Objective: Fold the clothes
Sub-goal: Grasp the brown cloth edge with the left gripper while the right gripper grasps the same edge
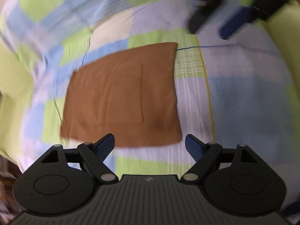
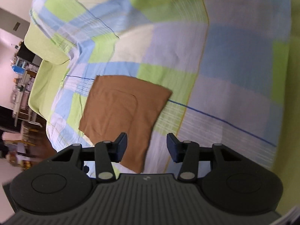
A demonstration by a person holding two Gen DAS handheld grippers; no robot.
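A brown garment [image 1: 121, 95] lies folded into a flat rectangle on the checked bedsheet [image 1: 234, 97]. It also shows in the right wrist view [image 2: 121, 112]. My left gripper [image 1: 149, 146] is open and empty, raised above the garment's near edge. My right gripper [image 2: 147, 146] is open and empty, above the garment's near corner. The right gripper [image 1: 225, 15] also appears blurred at the top right of the left wrist view, well beyond the garment.
The sheet [image 2: 234, 75] of green, blue and lilac squares covers the bed. A green pillow [image 2: 46, 46] lies at the far left. Room furniture and shelves [image 2: 20, 75] stand beyond the bed's left edge.
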